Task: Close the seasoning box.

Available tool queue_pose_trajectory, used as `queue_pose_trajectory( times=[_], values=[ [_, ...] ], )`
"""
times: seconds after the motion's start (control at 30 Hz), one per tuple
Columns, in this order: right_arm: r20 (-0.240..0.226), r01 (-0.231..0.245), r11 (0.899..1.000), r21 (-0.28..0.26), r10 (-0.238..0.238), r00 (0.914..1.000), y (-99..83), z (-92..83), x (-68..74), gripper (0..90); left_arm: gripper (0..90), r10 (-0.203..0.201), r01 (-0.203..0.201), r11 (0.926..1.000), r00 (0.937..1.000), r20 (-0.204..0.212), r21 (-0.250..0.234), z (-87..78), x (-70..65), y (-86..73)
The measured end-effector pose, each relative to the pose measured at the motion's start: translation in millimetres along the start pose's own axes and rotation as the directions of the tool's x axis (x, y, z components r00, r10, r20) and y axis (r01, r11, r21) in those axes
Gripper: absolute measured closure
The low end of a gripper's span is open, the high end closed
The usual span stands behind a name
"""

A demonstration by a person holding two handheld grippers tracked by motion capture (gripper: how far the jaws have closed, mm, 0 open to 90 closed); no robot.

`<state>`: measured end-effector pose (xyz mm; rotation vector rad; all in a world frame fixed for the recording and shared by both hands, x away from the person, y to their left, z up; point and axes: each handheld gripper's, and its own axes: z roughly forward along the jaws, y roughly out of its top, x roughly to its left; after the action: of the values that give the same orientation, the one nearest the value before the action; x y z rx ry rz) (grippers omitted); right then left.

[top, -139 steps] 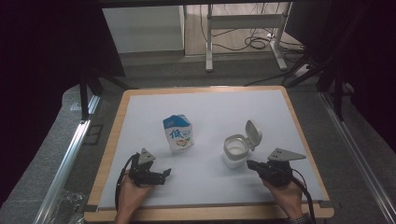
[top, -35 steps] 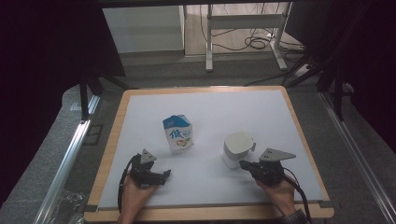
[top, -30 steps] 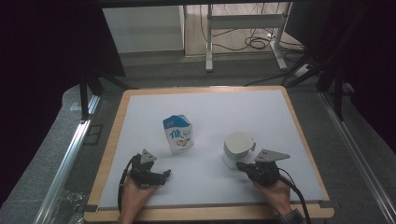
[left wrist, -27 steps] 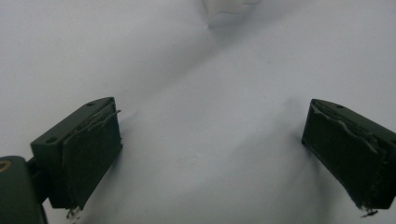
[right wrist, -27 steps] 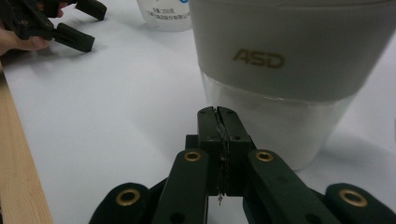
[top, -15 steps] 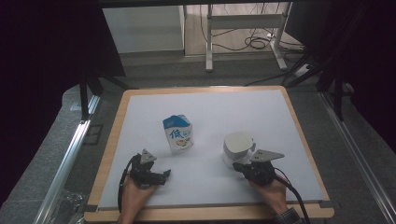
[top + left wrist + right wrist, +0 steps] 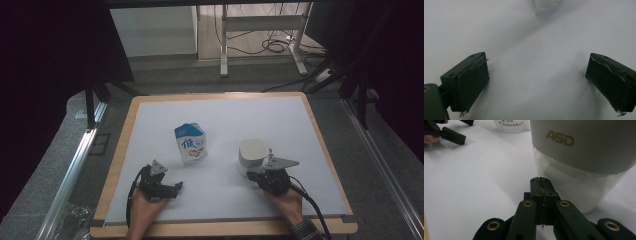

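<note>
**2 grippers low on the white table, 1 closed at a lidded container**

We see the white table (image 7: 260, 120) with its wooden border across the middle of the high view, and beyond it, at the top of the frame, a grey floor with a metal stand and loose cables.

The person's right hand (image 7: 285, 197) comes in at the lower right, holding the right gripper (image 7: 255, 175) pointed up and left toward the container (image 7: 253, 156). In the right gripper view its 2 jaws are pressed flat together with nothing between them, tips just short of the container's clear lower wall; we cannot tell whether they touch it. The container's grey lid is shut and reads "ASD".

The left hand (image 7: 145, 205) sits at the lower left with the left gripper (image 7: 175, 187) aimed right. In the left gripper view its jaws stand wide apart over bare table.

The blue and white carton (image 7: 190, 142) stands upright centre-left, well apart from both grippers.

Against the frame 4.6 s ago, the container's lid, then flipped up, is now down, and the right gripper has moved left, closer to the container. The left gripper and carton sit as they did.
</note>
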<state>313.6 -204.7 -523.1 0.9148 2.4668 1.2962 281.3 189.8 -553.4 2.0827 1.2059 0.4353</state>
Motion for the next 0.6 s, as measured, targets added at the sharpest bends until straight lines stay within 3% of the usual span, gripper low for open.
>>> queue_pose_trajectory(
  times=[0.6],
  values=[
    [0.017, 0.017, 1.000, 0.009, -0.017, 0.9997, 5.7, 5.3, -3.6, 89.6, 4.4, 0.000, 0.000, 1.0000, 1.0000, 0.000, 0.000, 0.0, 0.0, 0.0]
  ],
)
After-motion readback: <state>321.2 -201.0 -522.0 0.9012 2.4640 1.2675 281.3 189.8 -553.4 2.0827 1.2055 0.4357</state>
